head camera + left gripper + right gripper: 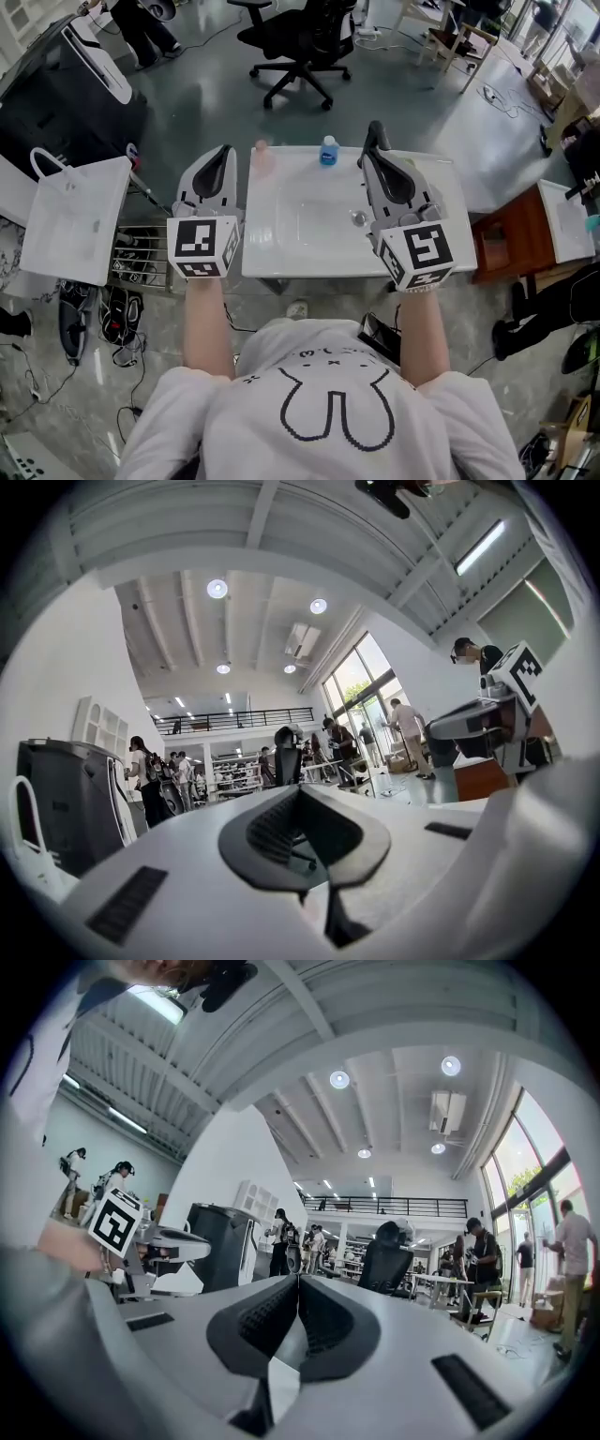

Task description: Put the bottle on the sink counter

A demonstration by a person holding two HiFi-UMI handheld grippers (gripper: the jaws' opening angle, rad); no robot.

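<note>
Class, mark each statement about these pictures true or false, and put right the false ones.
1. The bottle stands upright at the far edge of the sink counter. True.
2. The left gripper holds the bottle. False: its jaws are together with nothing between them, and the bottle stands apart from it.
3. The right gripper is shut and empty. True.
4. The white bag lies in the basin. False: it is off the counter, to its left.
5. A black office chair stands on the floor beyond the counter. True.
</note>
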